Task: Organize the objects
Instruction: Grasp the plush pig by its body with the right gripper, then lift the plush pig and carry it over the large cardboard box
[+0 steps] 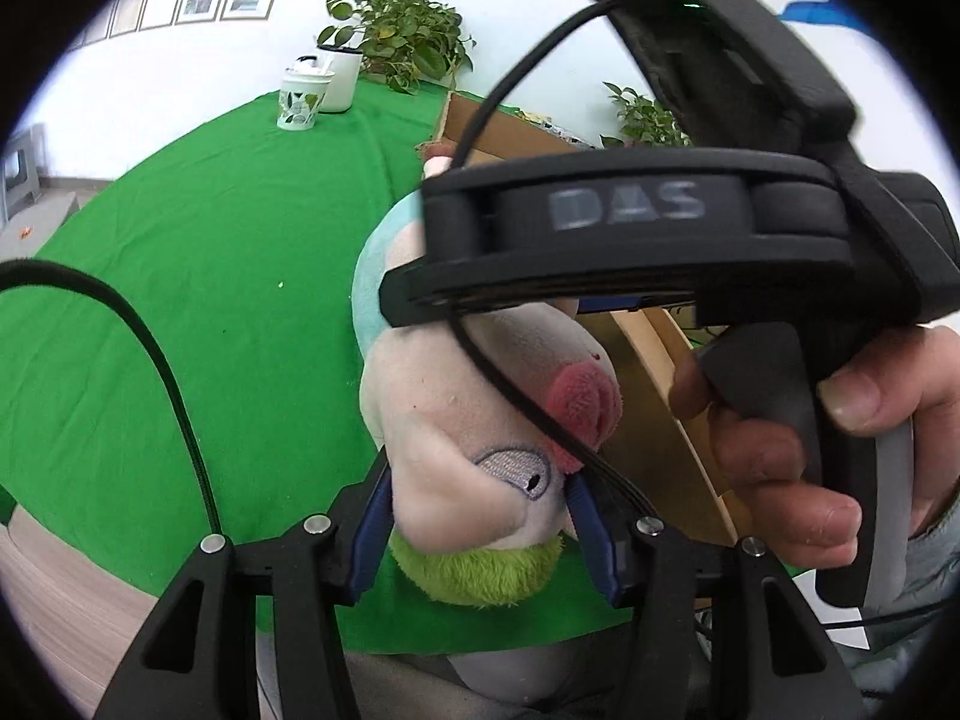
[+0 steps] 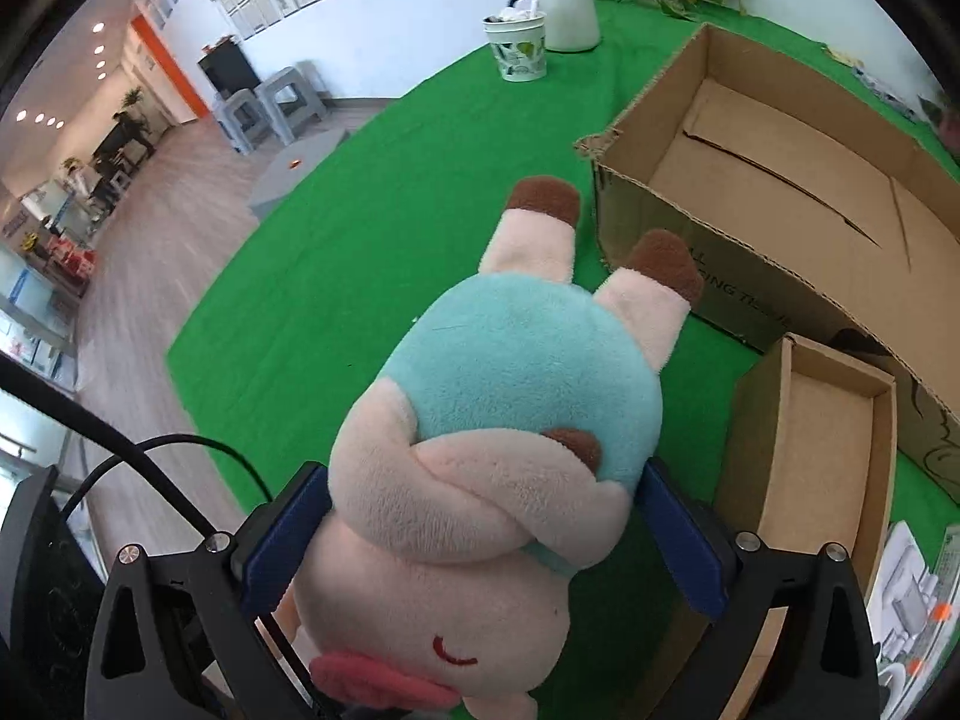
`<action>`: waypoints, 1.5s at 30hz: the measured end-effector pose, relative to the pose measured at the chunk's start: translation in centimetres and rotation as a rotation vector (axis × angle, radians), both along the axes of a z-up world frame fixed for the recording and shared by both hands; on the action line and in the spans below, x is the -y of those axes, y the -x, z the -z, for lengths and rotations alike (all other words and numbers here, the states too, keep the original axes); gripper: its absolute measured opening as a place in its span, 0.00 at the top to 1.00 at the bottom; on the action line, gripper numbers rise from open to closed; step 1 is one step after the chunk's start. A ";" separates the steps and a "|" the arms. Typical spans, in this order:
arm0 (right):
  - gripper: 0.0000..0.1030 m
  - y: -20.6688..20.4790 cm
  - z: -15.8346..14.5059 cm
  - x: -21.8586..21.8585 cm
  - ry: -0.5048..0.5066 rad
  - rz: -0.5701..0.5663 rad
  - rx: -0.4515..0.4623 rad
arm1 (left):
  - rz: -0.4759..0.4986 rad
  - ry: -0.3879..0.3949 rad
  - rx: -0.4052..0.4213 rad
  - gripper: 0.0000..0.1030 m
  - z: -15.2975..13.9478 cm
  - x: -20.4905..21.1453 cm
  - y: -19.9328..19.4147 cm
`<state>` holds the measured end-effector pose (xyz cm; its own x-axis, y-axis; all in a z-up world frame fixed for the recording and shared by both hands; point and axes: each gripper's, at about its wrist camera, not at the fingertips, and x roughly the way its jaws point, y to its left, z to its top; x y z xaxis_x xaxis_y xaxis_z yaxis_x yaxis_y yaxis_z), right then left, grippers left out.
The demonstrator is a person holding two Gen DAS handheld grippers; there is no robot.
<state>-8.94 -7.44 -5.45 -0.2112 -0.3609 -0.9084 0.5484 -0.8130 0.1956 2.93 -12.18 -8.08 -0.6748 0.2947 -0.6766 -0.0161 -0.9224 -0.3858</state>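
A plush toy (image 1: 480,420) with a pink face, green hair and teal body hangs head-first between my left gripper's (image 1: 483,519) blue pads, which press on its head. In the right wrist view the same plush toy (image 2: 516,372) stretches away with its brown feet toward a large cardboard box (image 2: 660,252). My right gripper (image 2: 486,540) stands wide open, its pads flanking the toy's arms and body. The right gripper's black housing (image 1: 624,240), held by a hand (image 1: 780,450), looms over the toy in the left wrist view.
A green cloth (image 2: 360,240) covers the table. A smaller cardboard box (image 2: 750,450) sits in front of the large one. A leaf-print cup (image 2: 519,51), a white canister (image 2: 567,12) and a potted plant (image 1: 402,36) stand at the far end. Papers (image 2: 912,570) lie at the right.
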 end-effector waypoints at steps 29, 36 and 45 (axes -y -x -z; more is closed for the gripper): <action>0.28 -1.6 -17.3 -8.5 0.134 0.263 -0.556 | 0.159 0.198 -0.418 0.51 -14.3 -7.3 5.3; 0.28 0.3 -22.8 -9.6 0.113 0.311 -0.622 | 0.195 0.154 -0.477 0.51 -17.8 -7.6 9.2; 0.28 11.0 -26.5 -8.1 0.055 0.289 -0.517 | 0.205 0.106 -0.400 0.51 -18.8 -5.3 16.1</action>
<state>-19.90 0.66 21.06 -0.7181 -0.2667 -0.6428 0.3416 -0.9398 0.0084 -13.20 -6.92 10.71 -0.8239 0.3927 -0.4085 -0.3309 -0.9187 -0.2158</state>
